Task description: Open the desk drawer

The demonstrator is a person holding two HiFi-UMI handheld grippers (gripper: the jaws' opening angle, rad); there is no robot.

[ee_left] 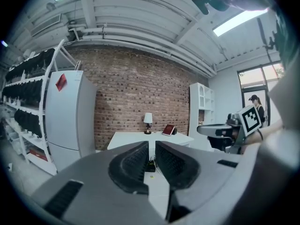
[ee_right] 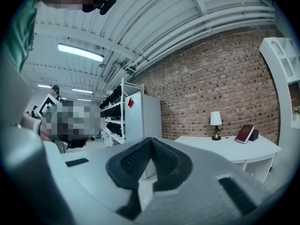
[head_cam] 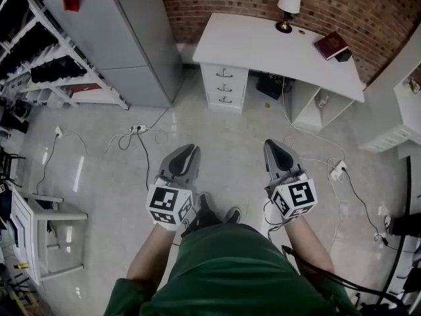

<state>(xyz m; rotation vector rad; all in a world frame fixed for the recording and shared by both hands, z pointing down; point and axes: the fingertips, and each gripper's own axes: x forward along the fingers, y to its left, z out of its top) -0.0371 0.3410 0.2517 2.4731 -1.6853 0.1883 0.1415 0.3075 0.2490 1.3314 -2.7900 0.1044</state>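
Note:
A white desk [head_cam: 263,45] stands against the brick wall, well ahead of me. Its stack of three drawers [head_cam: 225,87] sits under the left end, all closed, each with a small dark handle. My left gripper [head_cam: 183,163] and right gripper [head_cam: 281,160] hover side by side over the floor, far short of the desk. In the left gripper view the left gripper [ee_left: 151,146] shows a narrow empty gap, with the desk [ee_left: 133,137] behind it. Pointing past the desk [ee_right: 234,146], the right gripper [ee_right: 151,140] has its tips touching and holds nothing.
A lamp [head_cam: 288,5] and a red book [head_cam: 331,45] sit on the desk. A tall grey cabinet [head_cam: 125,38] and a shelving rack [head_cam: 46,64] stand left, a white shelf unit [head_cam: 395,137] right. Cables and a power strip [head_cam: 138,129] lie on the floor.

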